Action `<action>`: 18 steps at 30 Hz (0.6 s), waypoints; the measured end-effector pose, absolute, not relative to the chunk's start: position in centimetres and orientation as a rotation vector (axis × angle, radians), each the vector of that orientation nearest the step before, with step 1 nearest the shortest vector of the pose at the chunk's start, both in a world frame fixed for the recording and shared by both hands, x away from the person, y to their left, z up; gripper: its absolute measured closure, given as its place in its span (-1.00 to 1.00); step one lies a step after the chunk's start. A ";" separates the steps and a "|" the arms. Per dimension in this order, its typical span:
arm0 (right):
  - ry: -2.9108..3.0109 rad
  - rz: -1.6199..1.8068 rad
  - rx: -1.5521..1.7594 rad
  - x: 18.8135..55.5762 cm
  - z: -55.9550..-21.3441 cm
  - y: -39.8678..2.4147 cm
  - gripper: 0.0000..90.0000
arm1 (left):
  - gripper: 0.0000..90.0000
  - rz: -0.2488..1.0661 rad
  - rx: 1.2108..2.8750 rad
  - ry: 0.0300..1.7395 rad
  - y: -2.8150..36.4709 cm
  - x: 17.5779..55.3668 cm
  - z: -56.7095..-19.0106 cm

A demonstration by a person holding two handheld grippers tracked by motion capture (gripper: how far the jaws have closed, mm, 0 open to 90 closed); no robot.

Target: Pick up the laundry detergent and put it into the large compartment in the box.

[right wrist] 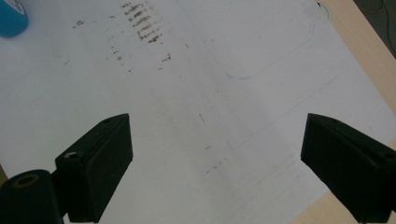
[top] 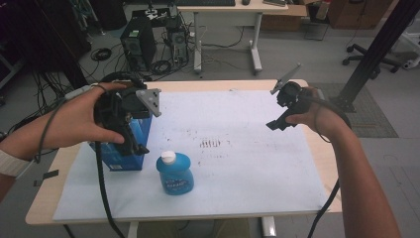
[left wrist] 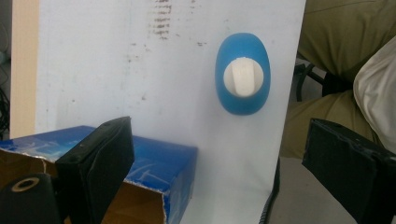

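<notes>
Though upright, blue bottle (top: 175,173) (white cap)

The left gripper (top: 130,130) is a black block with a grey three-cornered plate (top: 150,101) at its 1 o'clock corner and a black cable (top: 102,188) hanging from its 6 o'clock side. A thin grey cord (top: 47,130) loops over the left hand (top: 81,119), and a white band (top: 12,163) wraps that wrist. The right gripper (top: 282,106) is black too, its grey plate (top: 289,75) seen edge-on at 12 o'clock. In each gripper view both jaws are matte black slabs; the 9 o'clock one carries a brass-ringed hole (left wrist: 24,184).
</notes>
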State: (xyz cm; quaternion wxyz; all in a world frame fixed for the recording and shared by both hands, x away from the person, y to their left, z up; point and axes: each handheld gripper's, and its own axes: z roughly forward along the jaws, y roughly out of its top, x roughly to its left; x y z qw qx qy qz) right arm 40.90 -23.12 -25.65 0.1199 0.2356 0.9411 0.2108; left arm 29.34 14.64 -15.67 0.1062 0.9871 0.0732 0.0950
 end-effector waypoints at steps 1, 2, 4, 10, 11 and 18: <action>2.751 0.619 0.689 40.9 -25.6 -23.1 -0.80 | -0.80 0.282 2.916 0.203 14.5 29.4 -15.7; 2.749 0.620 0.686 40.9 -25.6 -23.1 -0.80 | -0.80 0.279 2.913 0.209 14.4 29.4 -15.7; 2.749 0.623 0.687 40.9 -25.6 -23.1 -0.80 | -0.79 0.278 2.918 0.196 14.2 29.5 -15.7; 2.749 0.623 0.686 40.9 -25.5 -23.1 -0.80 | -0.79 0.274 2.921 0.179 13.6 29.6 -15.9; 2.749 0.623 0.686 40.9 -25.5 -23.1 -0.80 | -0.79 0.274 2.921 0.179 13.6 29.6 -15.9; 2.747 0.625 0.693 40.8 -25.6 -23.2 -0.80 | -0.79 0.277 2.918 0.165 13.3 29.7 -16.3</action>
